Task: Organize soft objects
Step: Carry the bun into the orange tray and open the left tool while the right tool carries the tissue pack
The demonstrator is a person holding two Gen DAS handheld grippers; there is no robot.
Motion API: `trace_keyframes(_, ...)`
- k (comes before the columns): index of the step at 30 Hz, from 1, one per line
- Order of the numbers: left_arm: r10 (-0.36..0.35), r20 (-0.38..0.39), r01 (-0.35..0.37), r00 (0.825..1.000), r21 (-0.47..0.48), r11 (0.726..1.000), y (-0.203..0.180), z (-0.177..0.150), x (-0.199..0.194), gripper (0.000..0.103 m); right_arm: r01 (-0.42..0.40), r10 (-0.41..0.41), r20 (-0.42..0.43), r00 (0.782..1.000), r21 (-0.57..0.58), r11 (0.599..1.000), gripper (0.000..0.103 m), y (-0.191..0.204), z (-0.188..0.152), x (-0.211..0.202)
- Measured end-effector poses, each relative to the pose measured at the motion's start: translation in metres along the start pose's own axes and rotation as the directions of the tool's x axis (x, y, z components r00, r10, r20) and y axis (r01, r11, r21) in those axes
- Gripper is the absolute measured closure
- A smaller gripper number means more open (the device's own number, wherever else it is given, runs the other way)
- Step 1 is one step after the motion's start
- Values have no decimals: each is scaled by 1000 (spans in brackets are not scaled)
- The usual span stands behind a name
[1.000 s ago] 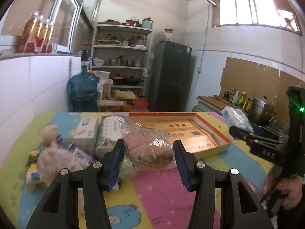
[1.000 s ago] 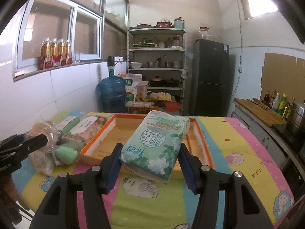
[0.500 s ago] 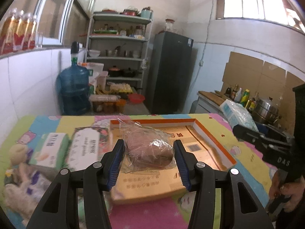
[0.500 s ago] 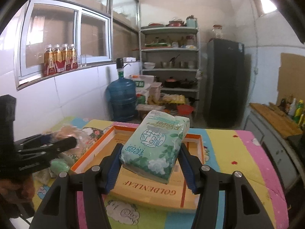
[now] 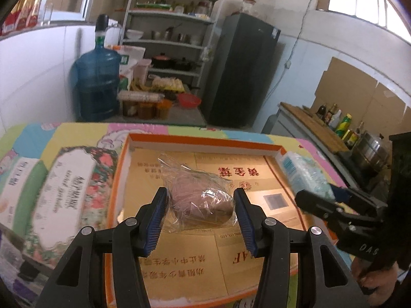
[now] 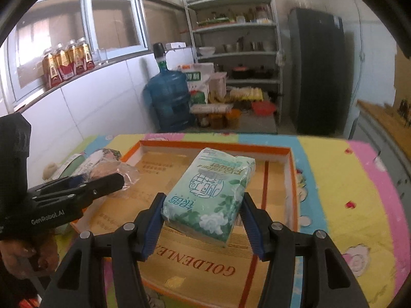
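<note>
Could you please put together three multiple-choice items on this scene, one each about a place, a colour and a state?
1. Where is the tissue pack held by the right gripper?
A. Over the orange-rimmed box
B. On the shelf
C. Beside the water jug

2. What colour are the pads on the left gripper?
A. Red
B. Blue
C. White

3. What state is the left gripper in?
A. Open and empty
B. Shut on nothing
C. Shut on the clear plastic bag

Answers: 1 A, the box floor shows under and around the pack. 2 B, both inner faces are ribbed blue. 3 C, the bag sits clamped between its fingers.
</note>
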State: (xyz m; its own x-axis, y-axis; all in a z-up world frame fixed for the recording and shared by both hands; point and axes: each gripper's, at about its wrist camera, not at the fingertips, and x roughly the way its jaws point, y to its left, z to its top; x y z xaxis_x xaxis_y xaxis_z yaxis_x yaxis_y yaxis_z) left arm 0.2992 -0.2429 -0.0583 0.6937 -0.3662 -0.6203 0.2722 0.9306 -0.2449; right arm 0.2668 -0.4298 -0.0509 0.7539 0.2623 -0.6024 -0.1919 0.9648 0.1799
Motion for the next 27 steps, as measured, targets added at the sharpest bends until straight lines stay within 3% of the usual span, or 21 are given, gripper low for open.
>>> trace_keyframes(5,11,-35,-11,999,4,1000,-3,-1,19,49,-6,7,-30,1000,36,999,45,-8,-7,21)
trace_keyframes(20,39,-100,-38,994,8,999,-3,-7,54,49,42,-40,-78,996,30,999,44,-12,-14,32)
trace_keyframes(27,30,-99,-29,995,15,999,-3,-10,57,43,64,-62,-91,994,15,998,43,-10,-15,36)
